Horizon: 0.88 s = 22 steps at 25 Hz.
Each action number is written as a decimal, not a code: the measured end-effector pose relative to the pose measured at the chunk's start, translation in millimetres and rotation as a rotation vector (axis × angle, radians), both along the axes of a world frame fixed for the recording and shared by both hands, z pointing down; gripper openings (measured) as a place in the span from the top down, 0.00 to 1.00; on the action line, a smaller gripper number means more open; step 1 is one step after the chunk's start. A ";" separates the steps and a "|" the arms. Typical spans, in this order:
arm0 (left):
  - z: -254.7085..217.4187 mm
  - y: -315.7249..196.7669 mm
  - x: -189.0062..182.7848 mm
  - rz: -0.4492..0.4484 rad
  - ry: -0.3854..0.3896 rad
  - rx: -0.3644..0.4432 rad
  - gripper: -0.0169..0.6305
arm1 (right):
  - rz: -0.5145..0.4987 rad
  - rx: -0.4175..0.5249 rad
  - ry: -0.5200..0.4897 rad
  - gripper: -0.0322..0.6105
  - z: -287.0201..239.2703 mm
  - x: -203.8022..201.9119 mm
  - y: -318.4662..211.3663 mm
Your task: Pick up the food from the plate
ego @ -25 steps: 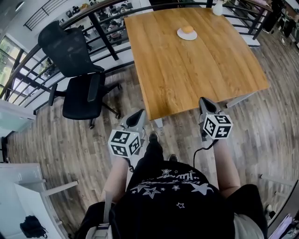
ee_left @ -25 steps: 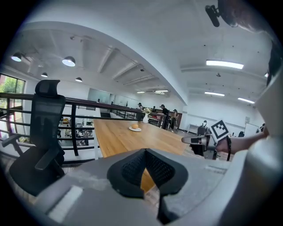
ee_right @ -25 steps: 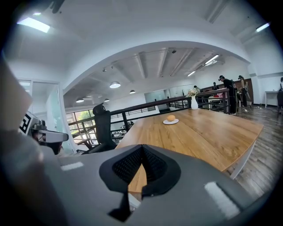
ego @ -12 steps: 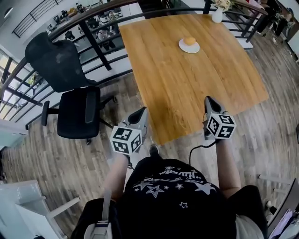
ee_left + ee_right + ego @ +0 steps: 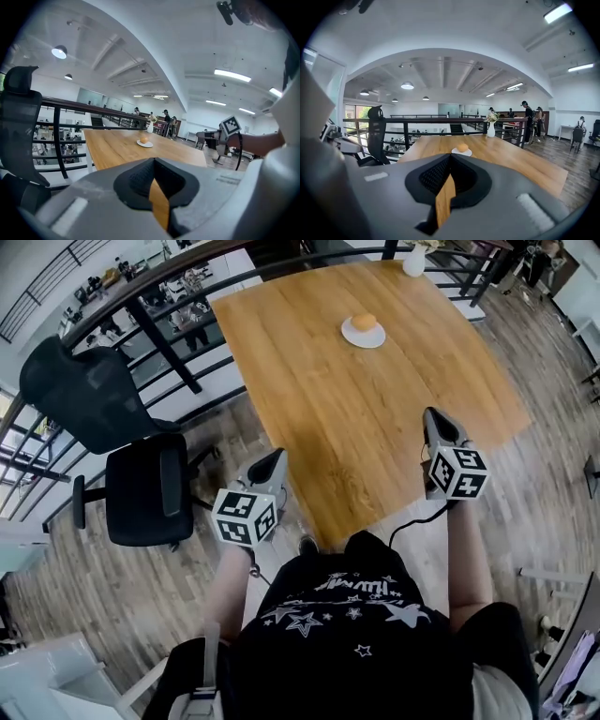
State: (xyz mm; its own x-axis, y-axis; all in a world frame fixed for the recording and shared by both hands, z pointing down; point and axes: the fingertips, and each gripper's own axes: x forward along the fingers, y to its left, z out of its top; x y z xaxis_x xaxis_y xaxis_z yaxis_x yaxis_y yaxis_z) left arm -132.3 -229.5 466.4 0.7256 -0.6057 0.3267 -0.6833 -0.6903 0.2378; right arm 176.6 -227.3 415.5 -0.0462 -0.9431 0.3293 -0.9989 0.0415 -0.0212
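A round orange-brown bun (image 5: 364,322) lies on a small white plate (image 5: 377,337) toward the far side of the wooden table (image 5: 356,427). My left gripper (image 5: 275,457) is shut and empty, held over the floor just off the table's near left edge. My right gripper (image 5: 435,416) is also shut and empty, above the table's near right part. Both are far short of the plate. The left gripper view shows its closed jaws (image 5: 152,161) with the bun (image 5: 144,138) far ahead. In the right gripper view the bun (image 5: 462,147) sits straight beyond the closed jaws (image 5: 450,159).
A black office chair (image 5: 141,474) stands on the wood floor left of the table. A dark railing (image 5: 169,343) runs behind the table's far and left sides. A white vase (image 5: 413,261) stands at the far edge. People stand in the distance (image 5: 527,117).
The person has stepped up to the table. Both grippers moved forward; the right one now reaches over the table's near edge, and the plate sits closer.
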 end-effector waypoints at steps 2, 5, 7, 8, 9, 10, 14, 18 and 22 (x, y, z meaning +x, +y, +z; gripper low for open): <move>-2.8 -9.9 6.7 -0.003 -0.006 0.010 0.97 | 0.026 0.001 -0.021 0.95 -0.8 15.8 -9.5; -7.8 -23.0 18.8 -0.025 -0.015 0.019 0.97 | 0.033 -0.008 -0.051 0.95 4.0 32.0 -29.4; -13.7 -29.0 29.4 -0.029 -0.025 0.026 0.97 | 0.009 -0.011 -0.052 0.95 4.9 36.8 -46.0; -16.2 -31.8 36.6 -0.024 -0.043 0.034 0.97 | -0.006 -0.013 -0.048 0.95 4.1 39.3 -55.6; -18.0 -34.8 45.0 -0.016 -0.068 0.046 0.97 | -0.020 -0.015 -0.043 0.95 3.0 42.4 -65.8; -19.5 -37.9 53.7 -0.008 -0.096 0.060 0.97 | -0.033 -0.018 -0.037 0.95 1.9 46.0 -76.0; -24.4 -48.8 77.8 -0.024 -0.122 0.081 0.97 | -0.106 -0.030 0.001 0.89 5.1 55.8 -106.4; -17.4 -59.6 84.6 -0.077 -0.117 0.064 0.97 | -0.163 -0.056 0.025 0.81 20.4 63.7 -122.8; -13.3 -85.0 96.2 -0.130 -0.110 0.051 0.97 | -0.242 -0.092 0.021 0.70 41.5 64.9 -147.5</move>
State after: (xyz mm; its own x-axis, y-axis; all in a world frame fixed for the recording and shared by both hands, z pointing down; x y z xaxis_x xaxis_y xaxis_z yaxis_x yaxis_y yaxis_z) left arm -36.0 -314.5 453.1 0.6018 -0.7095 0.3667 -0.7874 -0.6039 0.1237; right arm 241.6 -374.8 457.0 -0.2589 -0.8715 0.4164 -0.9604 0.2781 -0.0151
